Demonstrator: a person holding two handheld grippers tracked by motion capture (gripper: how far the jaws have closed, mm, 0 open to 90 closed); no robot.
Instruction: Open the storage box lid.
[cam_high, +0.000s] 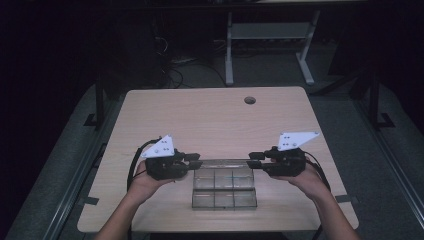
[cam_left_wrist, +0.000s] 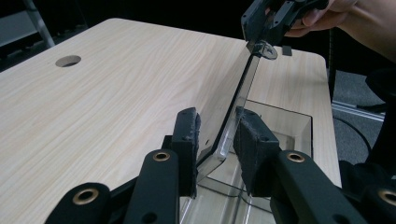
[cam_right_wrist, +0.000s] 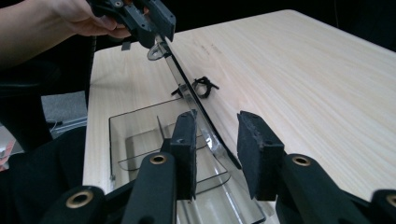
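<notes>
On the left, the left gripper (cam_high: 194, 159) is reaching in toward the left end of the raised clear lid (cam_high: 225, 162); its pads are straddling that corner without yet pressing on it. The lid is standing open along the far edge of the clear compartment box (cam_high: 224, 198), which is sitting near the front of the wooden table (cam_high: 210, 115). On the right, the right gripper (cam_high: 254, 160) is straddling the lid's other end, one pad lying close against it, the other standing clear.
</notes>
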